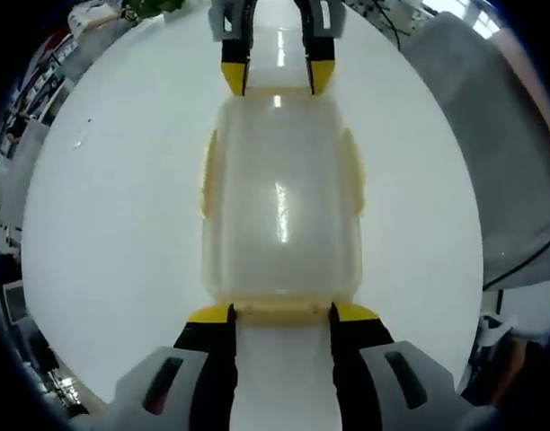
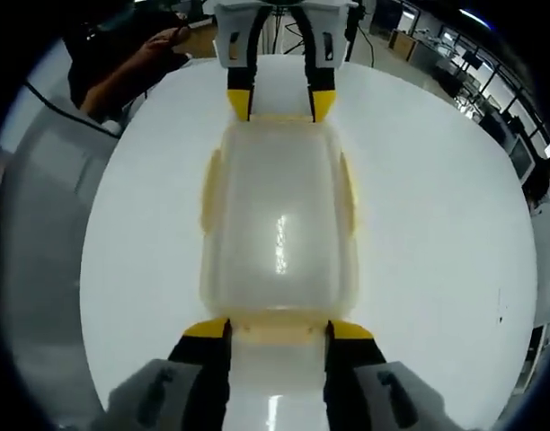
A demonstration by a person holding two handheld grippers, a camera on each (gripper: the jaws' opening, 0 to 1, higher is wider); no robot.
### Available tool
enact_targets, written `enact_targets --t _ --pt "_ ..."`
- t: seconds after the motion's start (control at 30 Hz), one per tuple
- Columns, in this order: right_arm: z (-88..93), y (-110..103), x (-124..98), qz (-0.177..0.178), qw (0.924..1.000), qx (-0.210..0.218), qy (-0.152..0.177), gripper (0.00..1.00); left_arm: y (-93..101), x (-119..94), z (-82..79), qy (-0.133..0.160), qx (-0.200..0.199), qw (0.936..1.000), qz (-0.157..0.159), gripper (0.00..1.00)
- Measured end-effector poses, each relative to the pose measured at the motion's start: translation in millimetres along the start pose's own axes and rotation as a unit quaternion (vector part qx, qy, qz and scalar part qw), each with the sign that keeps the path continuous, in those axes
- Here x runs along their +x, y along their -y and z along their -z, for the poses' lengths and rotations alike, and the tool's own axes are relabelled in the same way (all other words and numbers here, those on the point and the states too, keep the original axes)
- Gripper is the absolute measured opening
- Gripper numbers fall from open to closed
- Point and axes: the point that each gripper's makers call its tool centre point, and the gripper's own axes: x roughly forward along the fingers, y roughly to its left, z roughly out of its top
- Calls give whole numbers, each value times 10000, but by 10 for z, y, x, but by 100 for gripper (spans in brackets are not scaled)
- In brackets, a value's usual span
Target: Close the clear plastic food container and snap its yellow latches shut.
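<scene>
On the white round counter I see the clear plastic food container, lid down, lying between both tools. My left tool stands released, jaws spread, tips touching the near yellow latch. My right tool likewise stands released at the opposite end latch.

Container between left gripper and right gripper

container contents unclear through cloudy lid, end latches partly hidden
</scene>
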Motion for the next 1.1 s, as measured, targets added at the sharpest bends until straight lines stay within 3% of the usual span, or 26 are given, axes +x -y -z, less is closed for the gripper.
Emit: enact_targets --t 0.17,0.33,0.7,1.1 --pt "-2 -35 -2 81 9998 138 -71 37 8 -5 -8 60 -19 10000 -22 37" --pt "11 -92 -25 111 9995 197 205 36 5 -11 -17 208 -60 9998 -9 37" --pt "20 -132 -33 117 9995 161 253 36 54 1 -46 32 77 10000 2 37" --pt "55 -153 -253 148 9996 -30 248 36 127 -121 -153 141 -96 9999 -29 37"
